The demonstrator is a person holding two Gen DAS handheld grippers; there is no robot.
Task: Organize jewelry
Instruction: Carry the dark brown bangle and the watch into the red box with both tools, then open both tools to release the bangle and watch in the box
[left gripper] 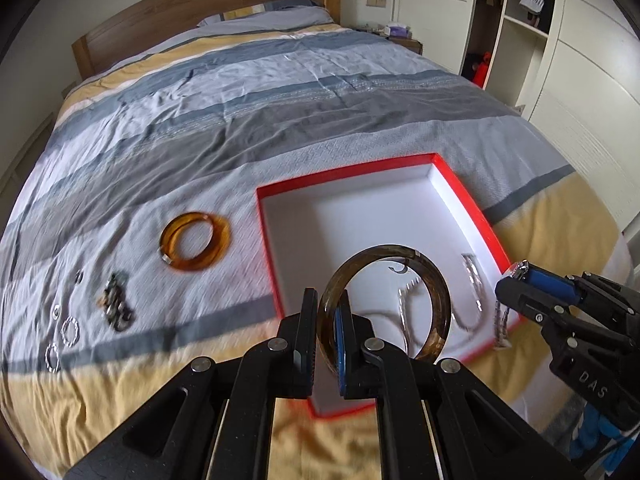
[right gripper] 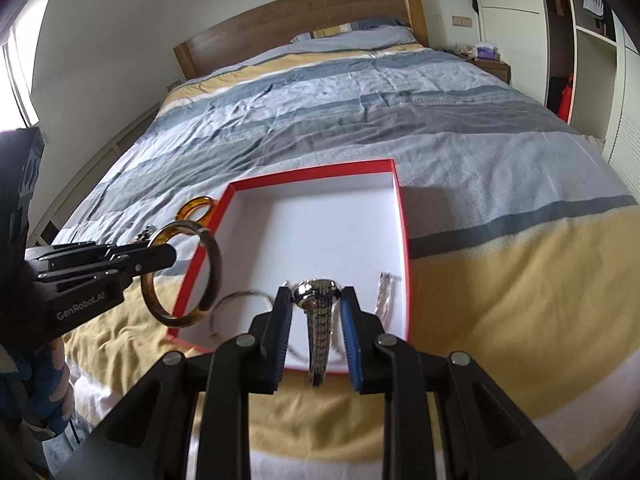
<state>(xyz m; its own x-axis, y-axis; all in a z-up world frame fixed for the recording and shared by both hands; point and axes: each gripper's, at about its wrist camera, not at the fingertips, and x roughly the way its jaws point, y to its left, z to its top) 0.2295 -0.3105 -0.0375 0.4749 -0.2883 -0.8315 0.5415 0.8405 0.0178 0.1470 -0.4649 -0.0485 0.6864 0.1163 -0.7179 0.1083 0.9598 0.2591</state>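
A red box (left gripper: pixel 468 200) with a white inside lies on the bed; it also shows in the right wrist view (right gripper: pixel 402 240). My left gripper (left gripper: pixel 326 300) is shut on a brown translucent bangle (left gripper: pixel 436 292) and holds it above the box's near left part; the bangle also shows in the right wrist view (right gripper: pixel 214 256). My right gripper (right gripper: pixel 316 294) is shut on a silver watch (right gripper: pixel 320 316), its band hanging over the box's near edge. Silver chains (left gripper: pixel 472 276) lie inside the box.
On the bedspread left of the box lie an amber bangle (left gripper: pixel 196 246), a dark clump of jewelry (left gripper: pixel 116 300) and small silver rings (left gripper: pixel 70 330). A wooden headboard (left gripper: pixel 192 12) stands far back. White wardrobes (left gripper: pixel 580 80) stand to the right.
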